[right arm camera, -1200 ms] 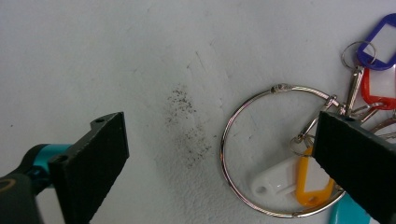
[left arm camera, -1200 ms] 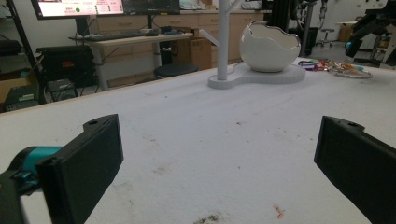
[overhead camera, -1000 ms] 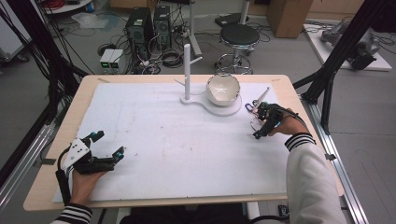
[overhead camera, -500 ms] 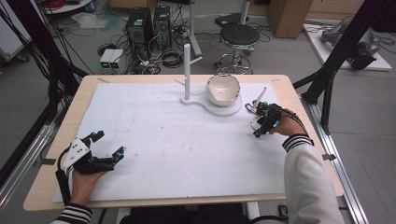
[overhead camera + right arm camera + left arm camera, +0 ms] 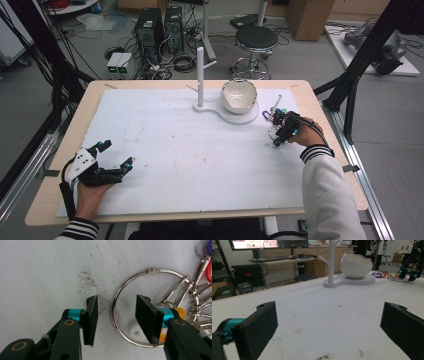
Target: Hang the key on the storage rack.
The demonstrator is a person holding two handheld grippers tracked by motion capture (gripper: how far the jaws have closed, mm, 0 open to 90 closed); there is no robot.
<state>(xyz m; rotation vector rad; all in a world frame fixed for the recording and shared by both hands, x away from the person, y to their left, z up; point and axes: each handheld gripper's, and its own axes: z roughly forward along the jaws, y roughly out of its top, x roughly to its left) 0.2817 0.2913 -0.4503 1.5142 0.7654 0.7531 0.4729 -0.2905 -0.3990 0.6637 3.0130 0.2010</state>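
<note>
A: We note the key ring [image 5: 135,307] lying flat on the worktop [image 5: 200,165] at about 3 o'clock from the bowl stand [image 5: 235,116], with its bunch of keys and clips [image 5: 200,290] trailing off toward 2 o'clock in the right gripper view.

B: Agreed. Our right gripper [image 5: 116,317] straddles the ring's wire: one finger [image 5: 147,317] sits inside the loop, the other [image 5: 90,317] outside at 9 o'clock. Its fingers have just been closing and stand at a middling gap, wire between them, not yet pinched.

A: So the wire runs roughly 12 to 6 between the pads; we judge a straight squeeze should catch it.

B: Our left gripper [image 5: 107,162] rests far off at 8 o'clock of the worktop, fingers wide, holding nothing. The right hand is plainly nearer.
</note>
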